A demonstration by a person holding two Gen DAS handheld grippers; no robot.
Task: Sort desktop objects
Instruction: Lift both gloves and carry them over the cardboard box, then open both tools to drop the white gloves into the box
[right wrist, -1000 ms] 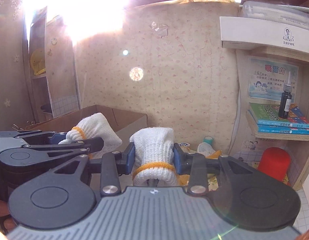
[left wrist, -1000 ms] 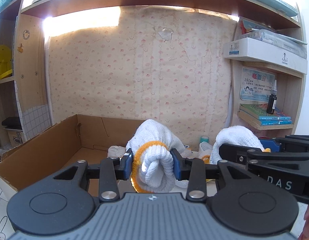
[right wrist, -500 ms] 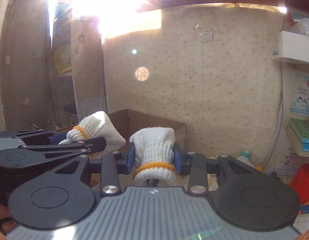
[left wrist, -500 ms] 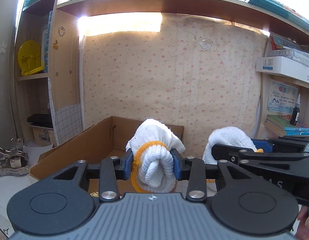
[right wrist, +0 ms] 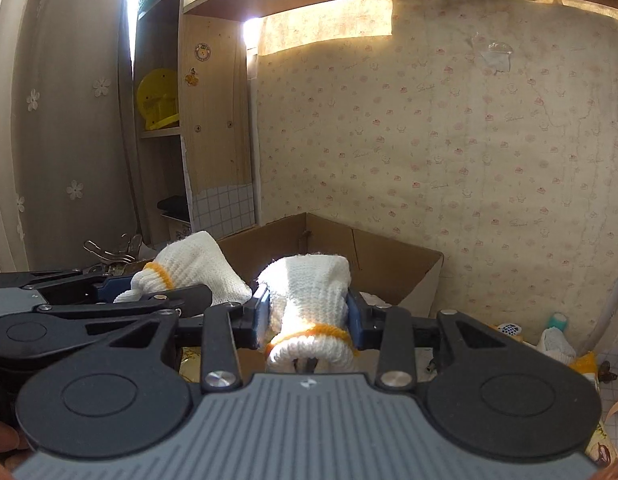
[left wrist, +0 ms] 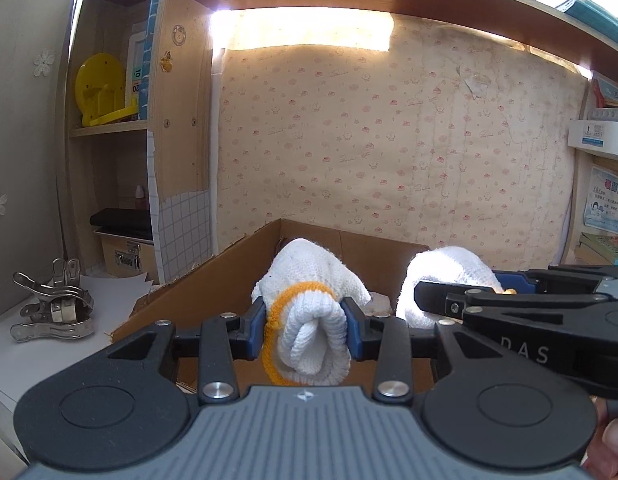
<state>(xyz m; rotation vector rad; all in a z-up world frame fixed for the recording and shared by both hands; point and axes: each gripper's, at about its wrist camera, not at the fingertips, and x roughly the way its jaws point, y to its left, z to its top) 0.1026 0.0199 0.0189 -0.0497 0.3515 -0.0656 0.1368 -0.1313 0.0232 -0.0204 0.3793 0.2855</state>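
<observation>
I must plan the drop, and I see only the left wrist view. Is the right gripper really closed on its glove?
Observer: Yes. The right gripper has both pads pressed on a rolled white glove.
Operator: Which end faces that camera?
Observer: The orange cuff is nearest the camera.
Operator: Is anything lying to the right of the box?
Observer: Yes. A white knit piece, maybe a glove, lies right of the cardboard box, below a teal-capped bottle.
</observation>
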